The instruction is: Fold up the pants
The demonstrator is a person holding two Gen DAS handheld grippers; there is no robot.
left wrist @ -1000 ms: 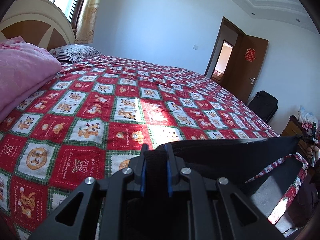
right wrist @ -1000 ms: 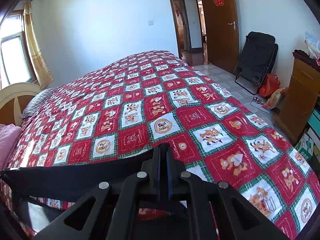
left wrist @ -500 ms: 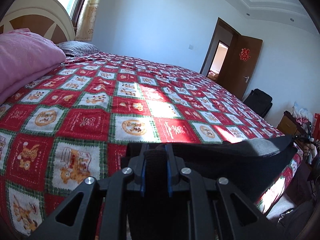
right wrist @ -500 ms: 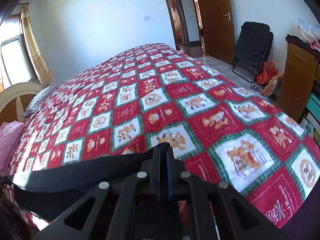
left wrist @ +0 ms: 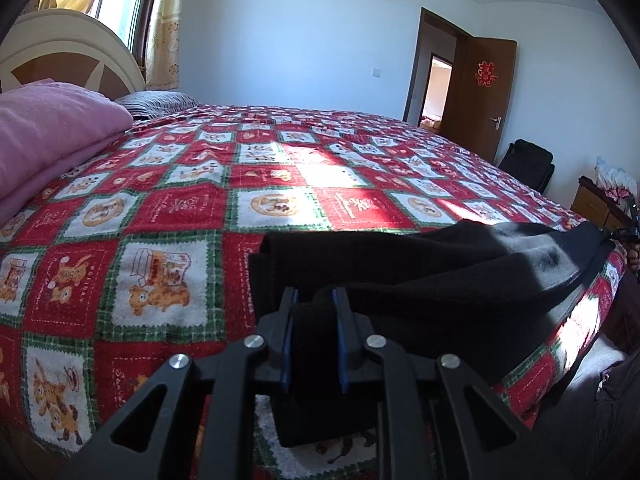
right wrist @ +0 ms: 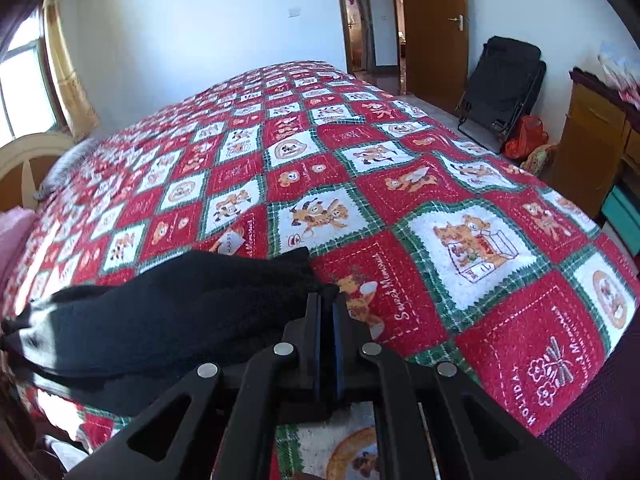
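Observation:
Black pants (left wrist: pixel 420 276) lie along the near edge of a bed with a red, white and green patchwork cover (left wrist: pixel 280 184). My left gripper (left wrist: pixel 314 300) is shut on one end of the pants, black cloth bunched between its blue pads. My right gripper (right wrist: pixel 326 304) is shut on the other end of the pants (right wrist: pixel 180 312), low over the cover (right wrist: pixel 400 184). The cloth sags onto the bed between the two grippers. Part of the pants hangs over the bed edge.
A pink folded blanket (left wrist: pixel 48 136) and a striped pillow (left wrist: pixel 156 100) lie by the headboard (left wrist: pixel 68 56). An open brown door (right wrist: pixel 432 28), a black folding chair (right wrist: pixel 504 88) and a wooden dresser (right wrist: pixel 592 136) stand beyond the bed's right side.
Both grippers have come down toward the bed with the pants. The cloth, stretched taut in the air before, now rests slack on the cover.

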